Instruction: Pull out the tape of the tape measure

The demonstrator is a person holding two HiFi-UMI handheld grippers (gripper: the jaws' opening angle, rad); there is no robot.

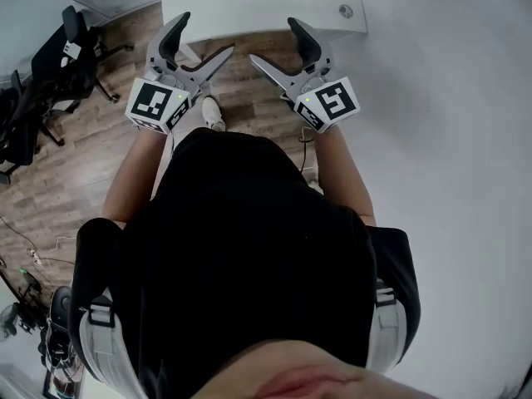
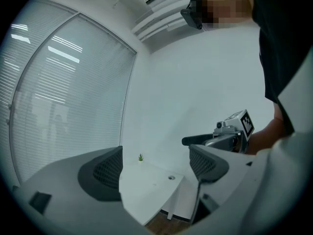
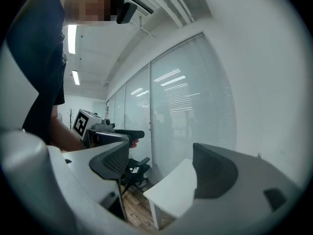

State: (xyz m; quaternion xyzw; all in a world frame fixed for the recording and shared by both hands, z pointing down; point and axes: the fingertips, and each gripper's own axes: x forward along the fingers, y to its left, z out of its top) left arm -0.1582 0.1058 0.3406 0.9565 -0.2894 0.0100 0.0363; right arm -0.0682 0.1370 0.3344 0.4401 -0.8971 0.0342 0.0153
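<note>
Standing entry, one person in a black shirt (image 1: 249,248), a gripper raised in each hand.

- Left gripper (image 1: 204,38): held at chest height, jaws wide apart, nothing between them. Marker cube (image 1: 158,105) at its near end.
- Right gripper (image 1: 274,41): level with the left one and near it, jaws likewise wide apart and holding nothing. Marker cube (image 1: 332,102) at its near end.
- Worktop (image 1: 266,2): white, on the far side of both grippers, not touched by either. Round cable port (image 1: 346,11) near its right edge; small green plant (image 2: 141,157) at its far edge against the wall.
- Floor (image 1: 75,165): wood planks.
- Office chairs (image 1: 71,56): black, at far left, well apart from the grippers.
- Window blinds (image 2: 63,106): white, on the left wall.
- Tape measure: not seen in any view.
</note>
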